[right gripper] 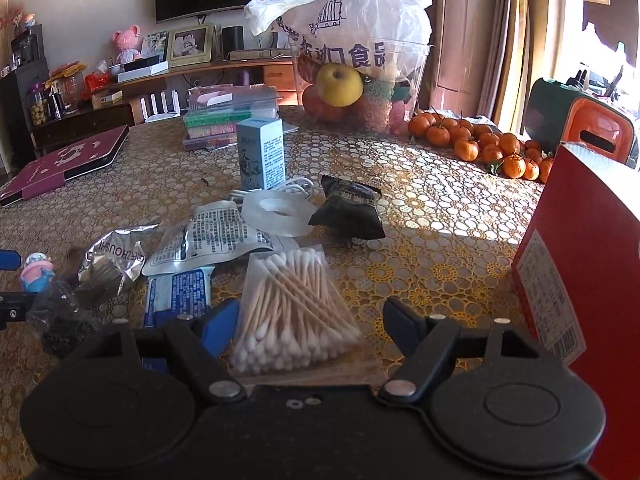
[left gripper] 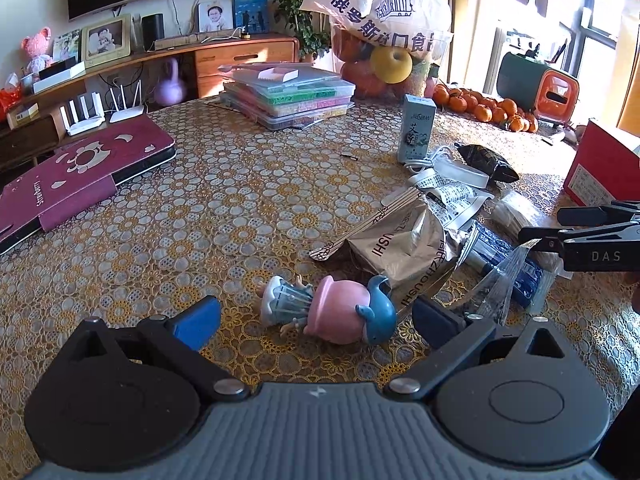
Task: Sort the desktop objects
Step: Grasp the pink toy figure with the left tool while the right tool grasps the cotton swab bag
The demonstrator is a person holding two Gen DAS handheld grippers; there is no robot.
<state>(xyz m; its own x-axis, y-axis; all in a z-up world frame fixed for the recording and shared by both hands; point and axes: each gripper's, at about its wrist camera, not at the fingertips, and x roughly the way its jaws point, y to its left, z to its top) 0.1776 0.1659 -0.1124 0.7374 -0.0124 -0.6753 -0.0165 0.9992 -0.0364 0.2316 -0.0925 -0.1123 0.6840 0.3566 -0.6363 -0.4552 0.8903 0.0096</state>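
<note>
1. Left fingers (left gripper: 316, 320) are hanging spread around the toy figure (left gripper: 332, 308), lower centre.
2. Right fingers (right gripper: 312, 320) are gaping over the cotton swabs (right gripper: 292, 312).
3. I'm judging both grasps pending; closing comes next.

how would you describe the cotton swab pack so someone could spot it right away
Start at the tall red box on the right side of the table; the cotton swab pack lies just left of it, between the right gripper's open jaws. Unlike the printed foil and blue packets beside it, it is a clear bag of wooden sticks with white tips.
</note>
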